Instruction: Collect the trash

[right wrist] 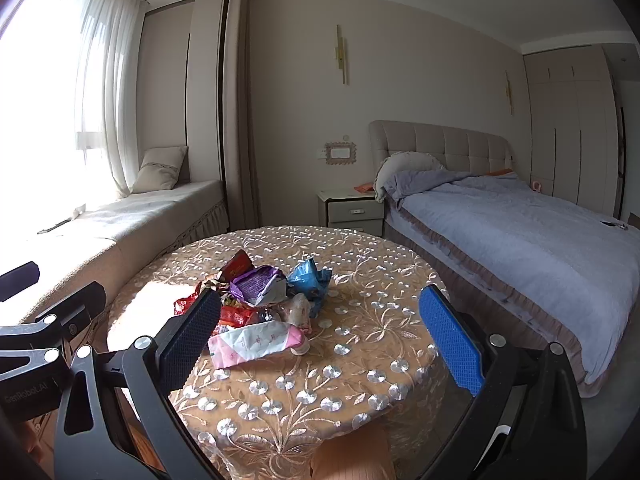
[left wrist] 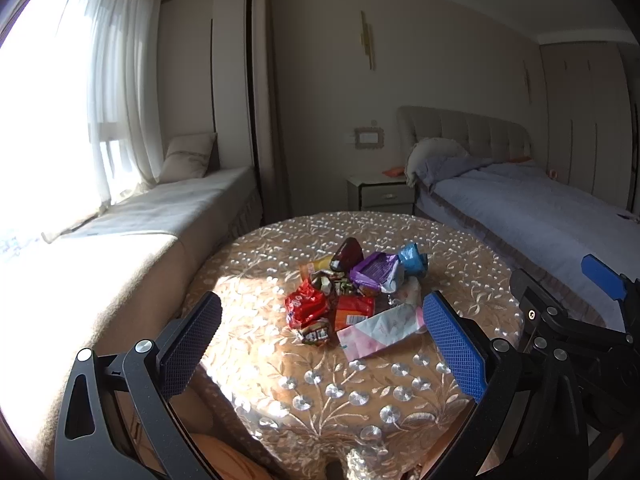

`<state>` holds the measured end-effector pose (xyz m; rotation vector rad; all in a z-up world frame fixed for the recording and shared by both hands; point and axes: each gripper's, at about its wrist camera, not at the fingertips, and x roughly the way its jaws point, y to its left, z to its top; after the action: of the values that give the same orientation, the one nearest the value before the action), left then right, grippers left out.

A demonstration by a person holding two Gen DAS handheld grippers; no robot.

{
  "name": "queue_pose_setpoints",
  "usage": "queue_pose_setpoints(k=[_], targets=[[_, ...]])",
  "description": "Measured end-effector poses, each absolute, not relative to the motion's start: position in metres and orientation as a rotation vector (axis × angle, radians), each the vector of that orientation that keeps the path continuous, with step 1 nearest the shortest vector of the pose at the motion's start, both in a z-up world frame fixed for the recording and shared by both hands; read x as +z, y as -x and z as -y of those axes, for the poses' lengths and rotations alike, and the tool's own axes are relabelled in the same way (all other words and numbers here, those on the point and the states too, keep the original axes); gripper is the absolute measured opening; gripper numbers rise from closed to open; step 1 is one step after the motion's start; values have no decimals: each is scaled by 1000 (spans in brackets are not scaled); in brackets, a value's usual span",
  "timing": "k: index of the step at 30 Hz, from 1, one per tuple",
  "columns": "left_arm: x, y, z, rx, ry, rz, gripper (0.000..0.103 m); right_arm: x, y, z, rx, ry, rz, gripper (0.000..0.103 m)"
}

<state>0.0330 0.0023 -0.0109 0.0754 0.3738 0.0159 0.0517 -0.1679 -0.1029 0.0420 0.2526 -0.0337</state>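
A pile of crumpled wrappers lies in the middle of a round table [left wrist: 360,392] with a beige embroidered cloth. It holds a red wrapper [left wrist: 305,308], a purple wrapper [left wrist: 374,272], a blue wrapper [left wrist: 412,258] and a pink-white tissue pack [left wrist: 380,330]. My left gripper [left wrist: 320,344] is open and empty, hovering over the table's near side just short of the pile. My right gripper [right wrist: 320,340] is open and empty, to the right of the left one; the pink-white pack [right wrist: 256,340], purple wrapper [right wrist: 258,284] and blue wrapper [right wrist: 308,278] lie ahead of it.
A bed [right wrist: 520,232] with a grey-blue cover stands to the right of the table. A nightstand [right wrist: 354,210] is behind it. A cushioned window seat [left wrist: 140,216] with a pillow runs along the left under curtains. The table [right wrist: 360,360] stands between them.
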Motion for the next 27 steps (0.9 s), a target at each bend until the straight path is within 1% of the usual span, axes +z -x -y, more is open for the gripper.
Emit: queue_pose_setpoints(k=[16, 27], targets=[[-15, -39, -6, 10, -73, -371, 98, -104, -63, 165, -19, -43, -263, 99], [-59, -83, -26, -5, -66, -454, 98, -142, -109, 148, 24, 24, -390, 99]])
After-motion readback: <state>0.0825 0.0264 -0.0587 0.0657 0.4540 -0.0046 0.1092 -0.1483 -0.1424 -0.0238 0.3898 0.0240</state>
